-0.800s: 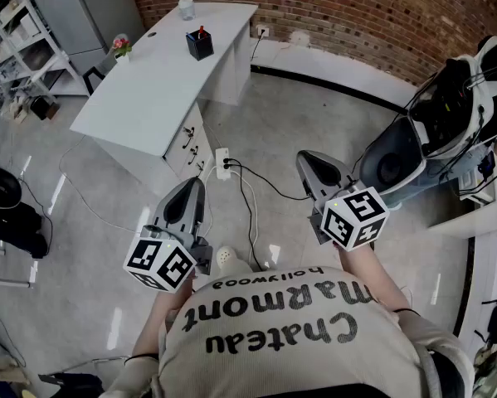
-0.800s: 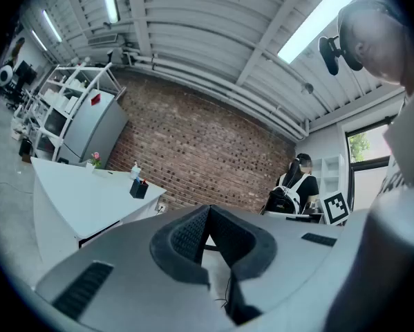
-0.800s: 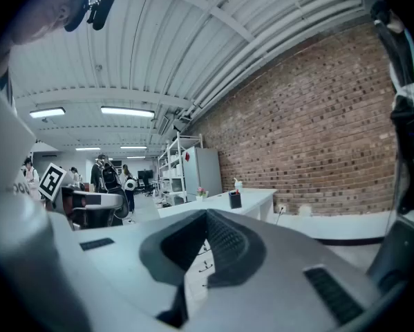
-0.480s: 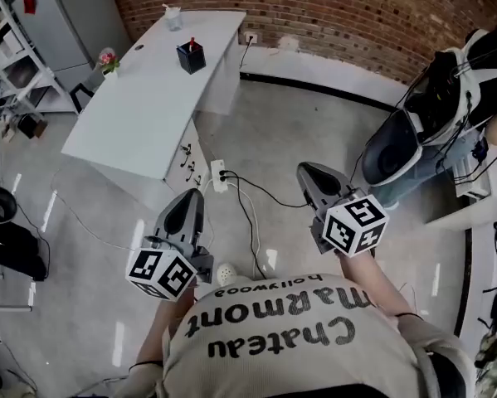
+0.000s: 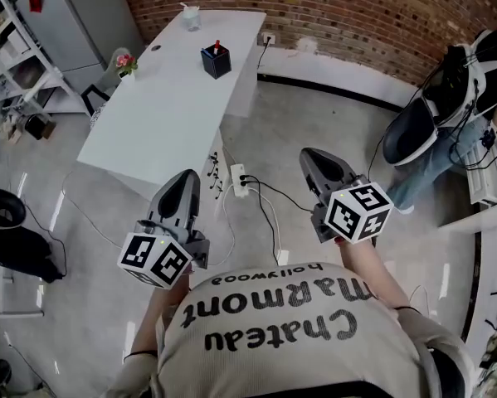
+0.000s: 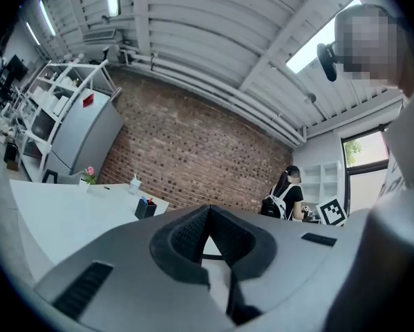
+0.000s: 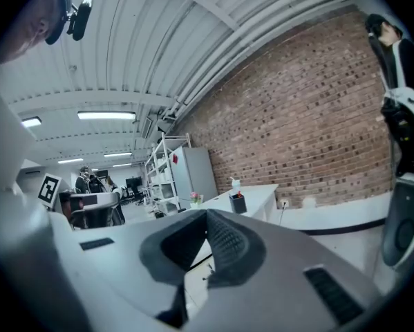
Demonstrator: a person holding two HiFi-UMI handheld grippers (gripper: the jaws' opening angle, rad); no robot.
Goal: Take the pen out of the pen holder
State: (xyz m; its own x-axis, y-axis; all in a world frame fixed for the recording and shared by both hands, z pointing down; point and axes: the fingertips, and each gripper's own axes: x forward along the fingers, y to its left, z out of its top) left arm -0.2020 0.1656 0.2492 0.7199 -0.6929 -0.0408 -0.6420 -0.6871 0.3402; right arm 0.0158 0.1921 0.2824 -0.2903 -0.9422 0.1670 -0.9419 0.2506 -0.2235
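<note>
Far ahead stands the pen (image 5: 217, 46) (in its holder (image 5: 216, 63)); left gripper (image 5: 185, 178) and right gripper (image 5: 311, 157) both clenched.

White desk (image 5: 148, 114), black pen holder (image 5: 216, 63) – red-tipped pen (image 5: 217, 46), red-brown brick wall (image 5: 356, 15), grey floor (image 5: 314, 123)

Left gripper (image 5: 184, 185): shell of smooth grey plastic, matt. Inner pads (image 6: 186, 237) dark, finely ribbed, rubbery look. Right gripper (image 5: 312, 157): same shell, same ribbed pads.

Marker cube (image 5: 155, 261) at the rear of the left gripper: white faces, black print, dull.

Desk (image 5: 148, 123) ahead of both grippers: white top, smooth, low sheen.

Pen holder (image 5: 216, 60) far ahead on it: dark, matt; material can't be told.

Floor (image 5: 90, 305) beneath the grippers: grey, polished, glossy, streaked with reflected light.

Wall (image 5: 356, 15) beyond the desk: red brick, rough, matt.

Shirt (image 5: 289, 338) behind the grippers: pale cloth, dark print.
</note>
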